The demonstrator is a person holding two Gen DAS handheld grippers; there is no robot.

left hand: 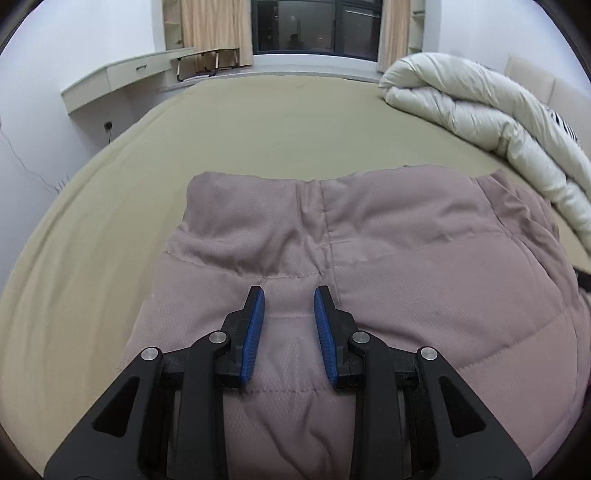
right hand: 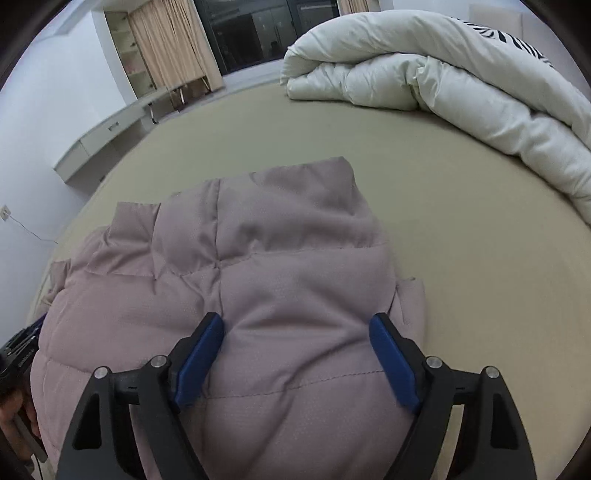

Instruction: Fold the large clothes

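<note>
Right wrist view: puffy quilted mauve jacket.

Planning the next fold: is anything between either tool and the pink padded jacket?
Nothing visible. The left tool and right tool both hang open directly over the pink padded jacket; the rolled white duvet lies apart, farther across the bed.

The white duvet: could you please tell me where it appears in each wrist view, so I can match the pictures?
Left wrist: the duvet lies rolled along the right edge, beyond the pink jacket.
Right wrist: the duvet fills the upper right, beyond the jacket.
Shared landmark: the dark window at the top.
</note>
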